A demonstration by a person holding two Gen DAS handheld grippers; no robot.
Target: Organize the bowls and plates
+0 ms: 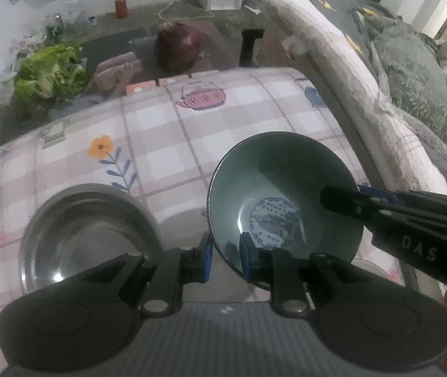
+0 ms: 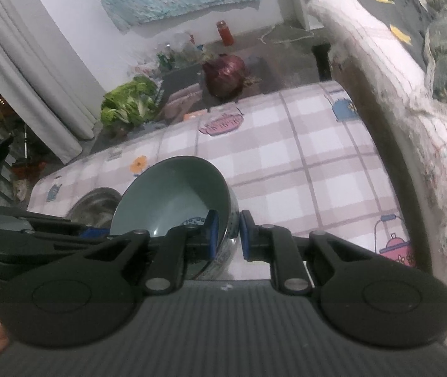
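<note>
- The green bowl [image 1: 283, 194] is held above the checked tablecloth [image 1: 223, 119], its opening turned up and tilted toward the cameras.
- Its near rim is clamped by the left gripper [image 1: 226, 259].
- Its right rim is clamped by the right gripper [image 2: 227, 235].
- A steel bowl [image 1: 88, 235] is seen upright at its left, apart from it.

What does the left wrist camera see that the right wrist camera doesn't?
Only the left wrist view shows the blue pattern on the bottom of the green bowl, and the whole inside of the steel bowl.

Only the right wrist view shows the grey curtain and the pink kettle print on the tablecloth.

Both show the green bowl clamped at its rim by the left gripper and the right gripper, the checked tablecloth, the leafy greens, the red cabbage and the red jar.
</note>
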